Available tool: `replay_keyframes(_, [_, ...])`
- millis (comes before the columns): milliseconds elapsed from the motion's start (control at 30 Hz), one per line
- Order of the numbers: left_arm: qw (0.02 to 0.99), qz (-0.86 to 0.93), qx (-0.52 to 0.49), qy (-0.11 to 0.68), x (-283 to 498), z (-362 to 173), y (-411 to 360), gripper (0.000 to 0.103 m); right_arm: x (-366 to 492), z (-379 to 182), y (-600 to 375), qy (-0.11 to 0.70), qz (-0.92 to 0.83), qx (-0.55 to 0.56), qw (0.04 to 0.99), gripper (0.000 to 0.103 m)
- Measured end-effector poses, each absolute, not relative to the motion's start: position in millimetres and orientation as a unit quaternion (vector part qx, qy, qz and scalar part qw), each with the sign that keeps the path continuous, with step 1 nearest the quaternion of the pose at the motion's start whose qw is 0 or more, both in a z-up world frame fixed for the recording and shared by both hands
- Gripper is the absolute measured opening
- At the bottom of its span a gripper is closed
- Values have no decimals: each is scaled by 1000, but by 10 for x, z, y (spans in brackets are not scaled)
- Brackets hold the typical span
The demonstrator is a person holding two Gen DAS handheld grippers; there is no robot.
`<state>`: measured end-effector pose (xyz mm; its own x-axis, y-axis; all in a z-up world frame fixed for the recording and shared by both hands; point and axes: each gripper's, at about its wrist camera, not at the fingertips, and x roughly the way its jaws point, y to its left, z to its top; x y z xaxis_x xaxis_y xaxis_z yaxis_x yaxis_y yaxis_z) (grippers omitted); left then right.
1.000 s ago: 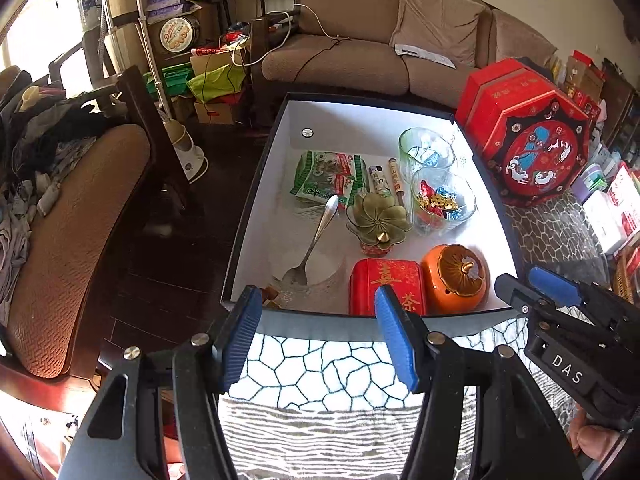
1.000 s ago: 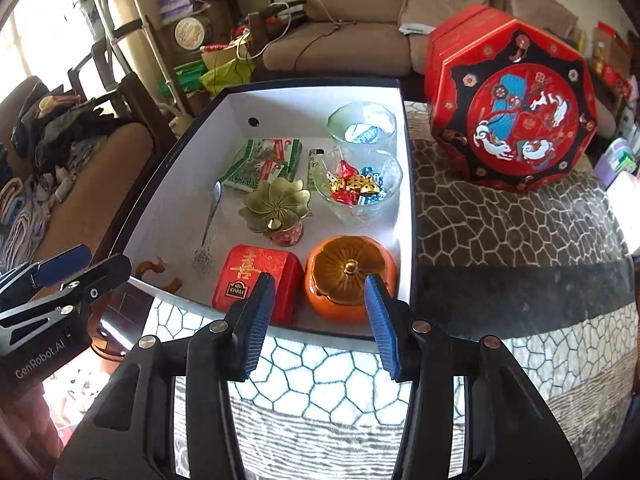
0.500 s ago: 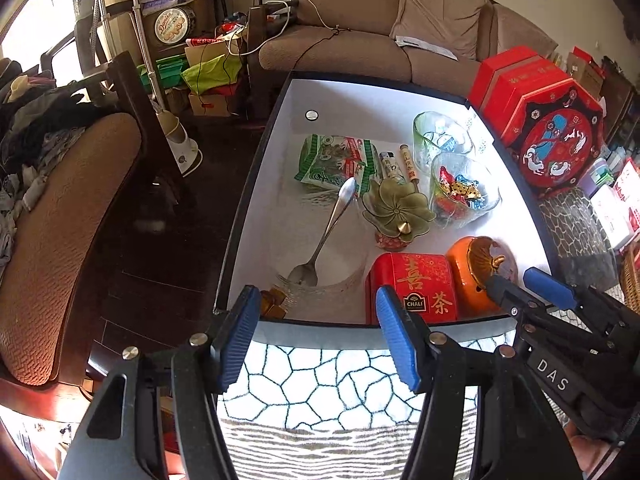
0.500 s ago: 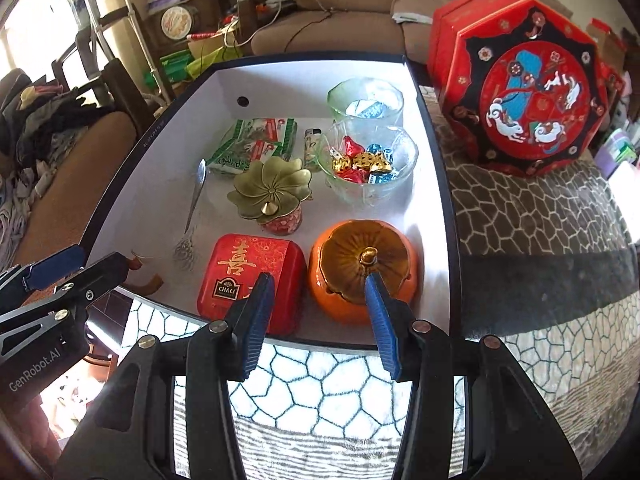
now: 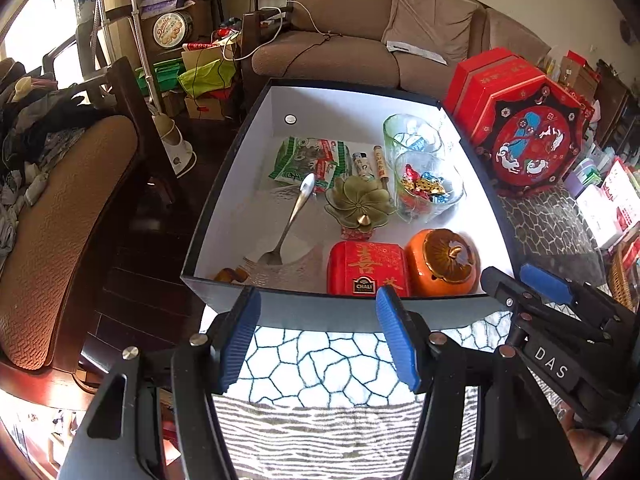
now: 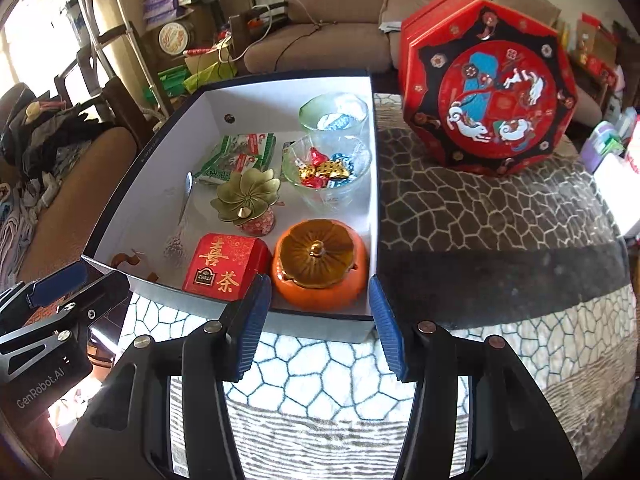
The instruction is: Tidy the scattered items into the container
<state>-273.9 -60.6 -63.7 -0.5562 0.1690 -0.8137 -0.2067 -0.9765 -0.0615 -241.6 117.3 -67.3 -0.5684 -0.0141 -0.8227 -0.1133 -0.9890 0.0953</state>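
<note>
While opening, right gripper [image 6: 316,328] empty.

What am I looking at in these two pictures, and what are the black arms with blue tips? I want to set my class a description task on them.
A person holds a two-fingered tool in each hand, and a fisheye camera on each looks forward along its fingers. One picture comes from the left hand-held gripper, the other from the right hand-held gripper; each also glimpses the other tool at its edge. Both are empty, and the right one's jaws are opening. Ahead, on a pebble-patterned cloth, sits a dark box with a white inside, holding a red rectangular tea tin, an orange pumpkin-shaped lidded jar, a glass bowl of wrapped sweets and a metal spoon. Beside it stands a red octagonal gift box.
</note>
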Motion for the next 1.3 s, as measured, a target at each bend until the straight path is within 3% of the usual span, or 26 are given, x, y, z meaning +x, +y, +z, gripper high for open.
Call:
replay_keyframes(67, [108, 883, -457, 17, -2663, -610, -516, 62, -2337, -627, 1338, 74, 884, -460, 35, 54])
replay_keyframes(167, [102, 890, -444, 19, -2529, -558, -343, 86, -2197, -572, 1598, 82, 887, -452, 46, 83])
replay_keyframes(200, [103, 892, -439, 23, -2481, -539, -276, 97, -2148, -553, 1686, 83, 889, -448, 51, 98])
replay_keyframes(233, [106, 892, -438, 25, -2437, -525, -208, 103, -2100, -537, 1775, 85, 890, -446, 55, 103])
replay_keyframes(767, [64, 899, -431, 38, -1975, -407, 319, 103, -1527, -460, 2627, 101, 885, -447, 85, 103])
replay_keyframes(1300, [105, 900, -419, 48, -1521, -650, 1395, 103, -1131, -670, 3627, 107, 881, -446, 118, 103])
